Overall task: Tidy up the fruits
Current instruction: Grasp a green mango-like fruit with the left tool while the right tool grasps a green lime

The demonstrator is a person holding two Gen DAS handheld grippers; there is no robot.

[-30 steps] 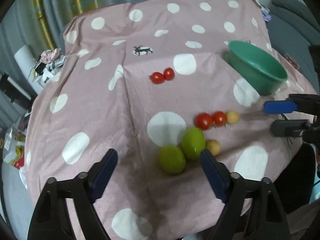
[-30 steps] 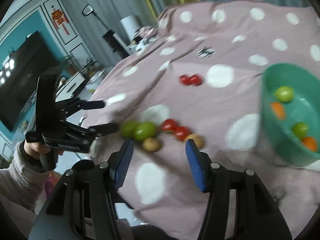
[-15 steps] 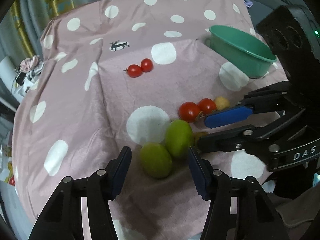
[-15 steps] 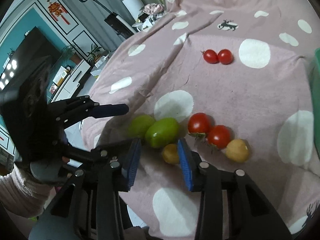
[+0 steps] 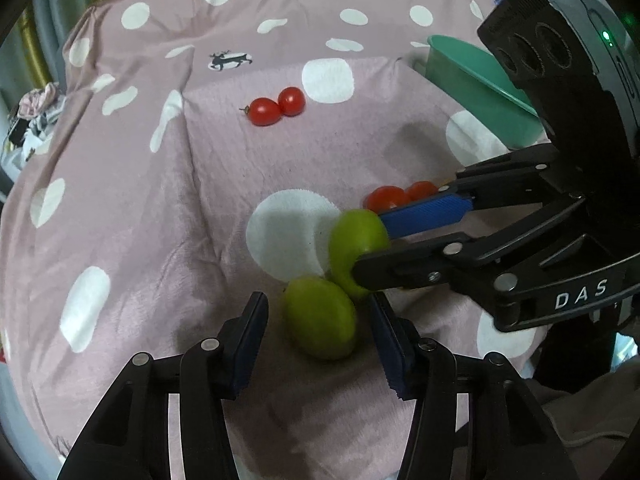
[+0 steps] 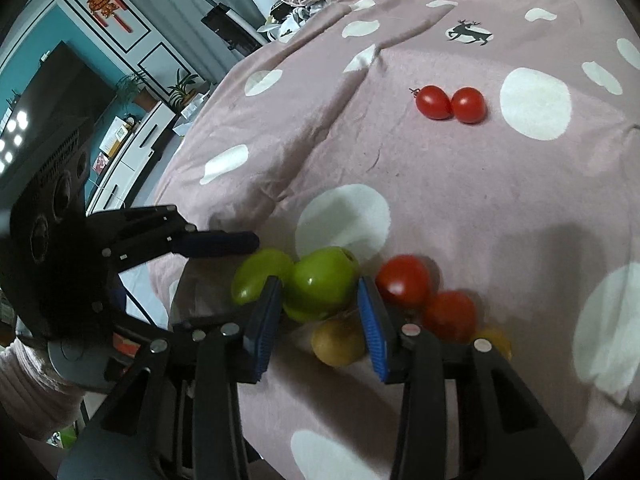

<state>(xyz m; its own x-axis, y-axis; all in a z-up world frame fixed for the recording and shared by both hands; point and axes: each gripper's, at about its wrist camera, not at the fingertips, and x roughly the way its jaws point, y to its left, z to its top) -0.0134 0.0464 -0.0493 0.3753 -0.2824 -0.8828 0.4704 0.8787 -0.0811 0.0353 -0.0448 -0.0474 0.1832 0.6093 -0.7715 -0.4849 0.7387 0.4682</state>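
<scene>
My left gripper [image 5: 316, 332] is closing around the nearer green fruit [image 5: 320, 322], pads not yet touching it. My right gripper [image 6: 318, 304] clamps the second green fruit [image 6: 322, 286] just beyond, so both lift together. Farther right waits the green bowl [image 5: 476, 88]; two tomatoes [image 5: 276, 106] lie far.

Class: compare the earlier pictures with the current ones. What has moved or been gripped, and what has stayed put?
Both grippers came down onto the green pair. The left gripper, jaws closing, now straddles the nearer green fruit; the right gripper has closed around the other green fruit. The far tomato pair and green bowl stayed put.
</scene>
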